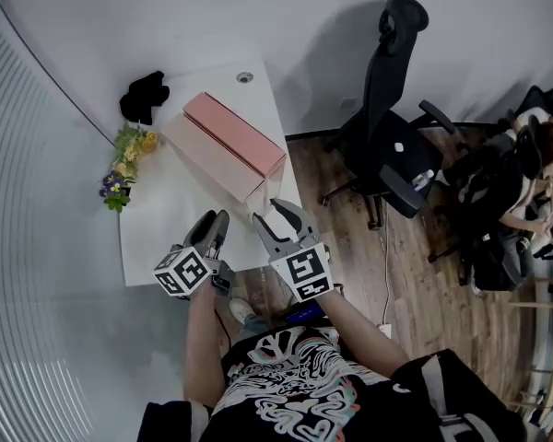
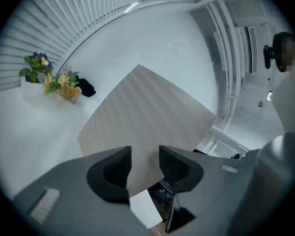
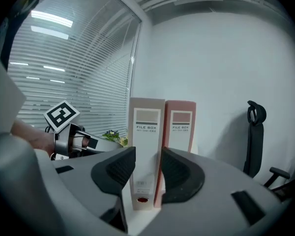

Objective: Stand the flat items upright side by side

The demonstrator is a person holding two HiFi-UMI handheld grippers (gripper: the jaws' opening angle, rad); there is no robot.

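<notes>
File boxes (image 1: 232, 138) — upright, side by side, on white table (image 1: 161, 233)

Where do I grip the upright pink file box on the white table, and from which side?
Grip the pink file box by its narrow labelled spine, coming level and head-on with the right gripper. Only that width looks thin enough for the jaws. The beige file box seems to touch its side, so one jaw would have to ease into that seam.
</notes>
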